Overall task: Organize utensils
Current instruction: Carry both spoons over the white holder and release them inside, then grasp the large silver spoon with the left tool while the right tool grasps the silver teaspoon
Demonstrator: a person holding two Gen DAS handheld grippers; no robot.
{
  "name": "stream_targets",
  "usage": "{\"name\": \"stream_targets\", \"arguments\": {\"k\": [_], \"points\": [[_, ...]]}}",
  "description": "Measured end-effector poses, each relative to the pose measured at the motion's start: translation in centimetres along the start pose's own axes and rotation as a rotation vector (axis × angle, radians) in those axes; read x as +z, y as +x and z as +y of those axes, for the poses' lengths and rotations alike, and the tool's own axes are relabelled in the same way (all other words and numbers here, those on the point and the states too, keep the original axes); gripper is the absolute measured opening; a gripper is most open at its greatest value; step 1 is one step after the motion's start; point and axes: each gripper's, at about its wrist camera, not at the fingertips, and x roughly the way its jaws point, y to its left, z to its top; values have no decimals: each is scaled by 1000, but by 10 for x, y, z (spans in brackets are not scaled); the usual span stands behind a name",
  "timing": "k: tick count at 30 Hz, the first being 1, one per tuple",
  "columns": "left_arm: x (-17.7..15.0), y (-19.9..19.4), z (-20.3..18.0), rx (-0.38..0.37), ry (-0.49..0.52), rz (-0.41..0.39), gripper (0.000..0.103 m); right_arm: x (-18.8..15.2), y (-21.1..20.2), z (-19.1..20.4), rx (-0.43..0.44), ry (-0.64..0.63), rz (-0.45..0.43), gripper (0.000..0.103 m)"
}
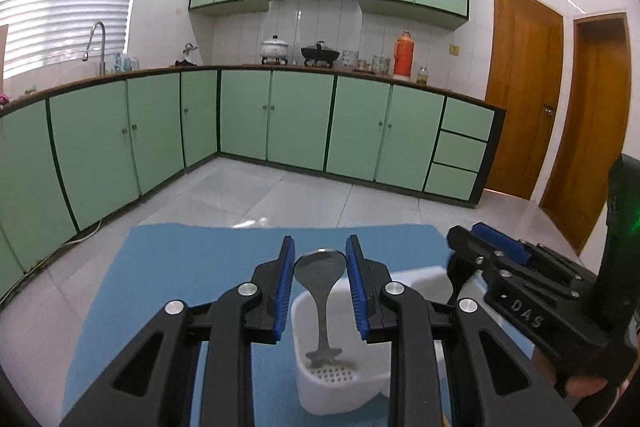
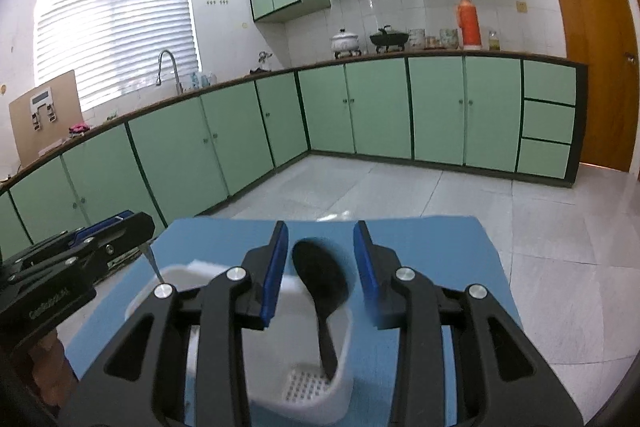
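Observation:
A white utensil holder [image 1: 340, 383] with a perforated bottom stands on a blue mat [image 1: 172, 267]. In the left wrist view a metal spoon [image 1: 322, 291] stands in it, bowl up, between the fingers of my left gripper [image 1: 320, 261], which is open and not touching it. In the right wrist view the holder [image 2: 308, 387] holds a black spoon [image 2: 320, 279], bowl up, leaning on the rim. My right gripper [image 2: 320, 247] is open around it without contact. The left gripper [image 2: 80, 247] shows at the left there.
The blue mat [image 2: 432, 267] lies on a table above a tiled floor [image 1: 248, 195]. Green kitchen cabinets [image 1: 296, 119] line the far walls. Wooden doors [image 1: 520, 87] are at the right. The right gripper's body [image 1: 532, 287] sits close beside my left one.

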Motion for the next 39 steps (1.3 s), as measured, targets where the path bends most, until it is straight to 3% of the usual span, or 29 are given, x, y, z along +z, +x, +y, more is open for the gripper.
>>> {"name": "stream_targets", "arguments": {"k": [2,4,6,8,12,16,25,34,35,36,38,39], "points": [[-5,-6,3,3,-5,7,29,-2,-7,-1,-1,0,-4,41],[-9,-16,6,1,-7,6,44,-3,-18,-4,-7,10,-11,45],[-13,-29,10,9,-8,1,50,-6,-29,-8,-14,20,-11,47],[-18,-39,14,16,-13,14,57,-11,-41,-13,-41,20,-9,57],[-40,-62,22,57,-3,68,73,-33,-65,-26,-99,36,36,64],[-73,-72,25,105,12,155,81,-65,-84,-36,-142,49,83,74],[-131,-55,28,179,4,342,82,-124,-106,-44,-190,73,181,75],[-146,-27,35,202,-31,431,80,-130,-106,-53,-210,68,213,75],[-147,-25,35,195,-34,438,77,-130,-105,-54,-215,62,216,75],[-148,-24,35,188,-35,447,66,-131,-104,-54,-221,58,219,75],[-147,-21,35,179,-33,447,57,-131,-104,-56,-225,54,229,75],[-147,-21,34,169,-30,447,47,-132,-103,-57,-226,51,235,75]]}}
